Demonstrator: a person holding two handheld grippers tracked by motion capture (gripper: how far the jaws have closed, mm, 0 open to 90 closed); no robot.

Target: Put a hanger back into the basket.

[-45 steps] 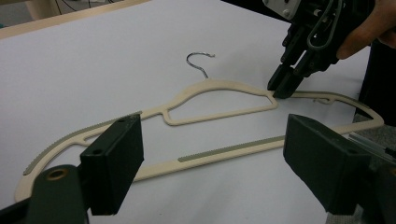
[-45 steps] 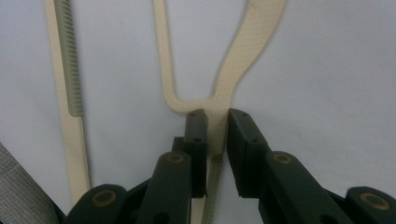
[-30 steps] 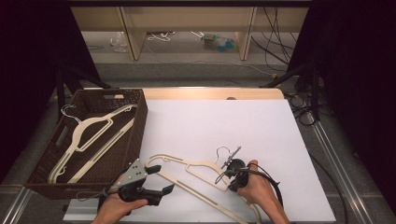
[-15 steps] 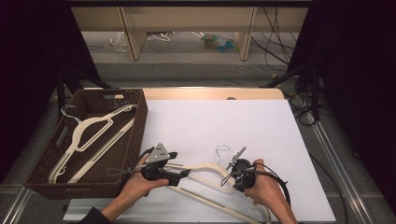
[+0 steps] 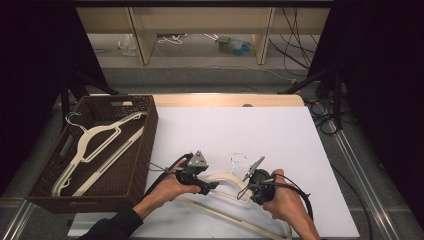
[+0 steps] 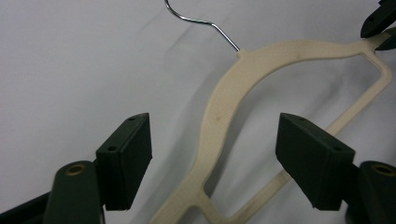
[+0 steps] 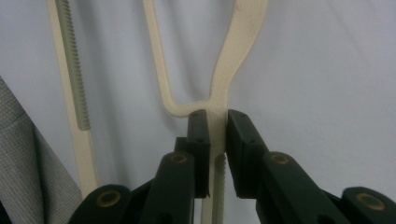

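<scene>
A cream plastic hanger (image 5: 225, 178) with a wire hook lies on the white table near the front. My left gripper (image 5: 214, 186) reaches in from the left. In the left gripper view its jaws (image 6: 214, 126) straddle the hanger's curved arm (image 6: 243, 70) with a gap on both sides; they have just been closing. My right gripper (image 5: 247, 192) is shut on the hanger's end. In the right gripper view both pads (image 7: 216, 119) pinch the narrow neck where the hanger (image 7: 238, 46) forks.
A dark wicker basket (image 5: 145, 150) stands at the table's left and holds cream hangers (image 5: 95, 145). A long ribbed cream bar (image 7: 70, 70) lies beside the held hanger, toward the front edge (image 5: 235, 217). Cables trail from both grippers.
The left hand has moved right across the table and brought its jaws over the hanger's arm. The right hand has stayed in place, still clamped on the hanger.
</scene>
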